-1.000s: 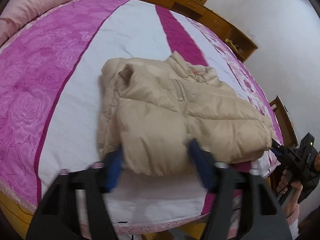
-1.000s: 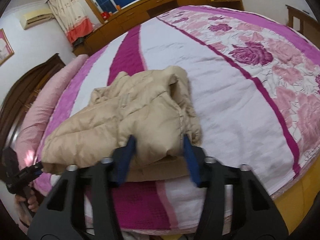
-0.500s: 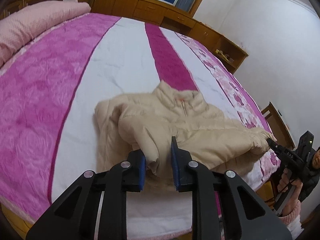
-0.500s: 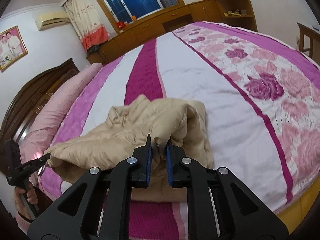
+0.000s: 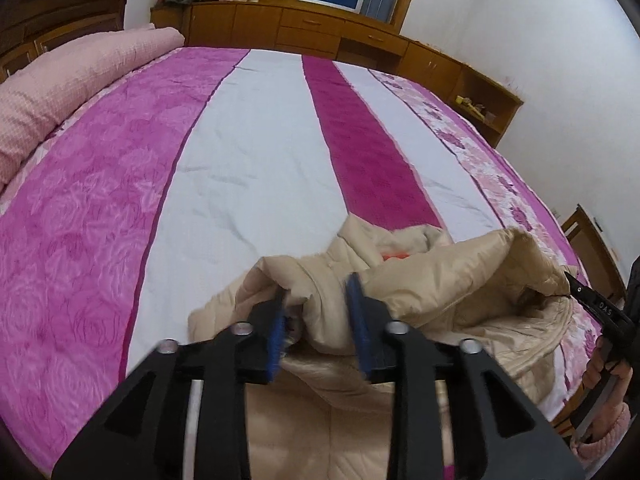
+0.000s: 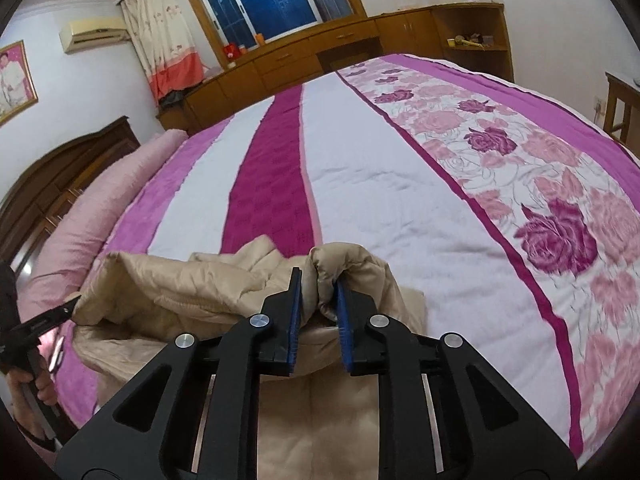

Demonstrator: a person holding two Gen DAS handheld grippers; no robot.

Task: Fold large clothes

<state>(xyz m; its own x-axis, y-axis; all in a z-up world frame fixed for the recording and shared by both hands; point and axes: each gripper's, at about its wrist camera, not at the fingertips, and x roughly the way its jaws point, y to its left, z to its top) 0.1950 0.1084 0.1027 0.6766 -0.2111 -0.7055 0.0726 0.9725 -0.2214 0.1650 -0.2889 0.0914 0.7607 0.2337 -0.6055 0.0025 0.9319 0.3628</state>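
Observation:
A beige puffer jacket (image 5: 452, 276) lies at the near edge of the bed, its near hem lifted. My left gripper (image 5: 318, 300) is shut on a bunched fold of the jacket at its left corner. My right gripper (image 6: 317, 292) is shut on a thick fold of the same jacket (image 6: 180, 288) at its right corner. Both hold the fabric raised above the bedspread. The lower part of the jacket hangs under the grippers, partly hidden. Each gripper shows in the other's view, the right one (image 5: 576, 290) at the right edge and the left one (image 6: 70, 304) at the left edge.
The bed has a pink, white and magenta striped bedspread (image 5: 256, 160) with a rose border (image 6: 560, 216). A pink rolled quilt (image 5: 72, 76) lies at the headboard side. Wooden cabinets (image 5: 320, 36) line the far wall under a window. A wooden chair (image 5: 592, 240) stands at the right.
Both grippers closed on the jacket's near hem and lifted it forward over the jacket toward the collar. The jacket now bunches up, its lining showing under the raised edge.

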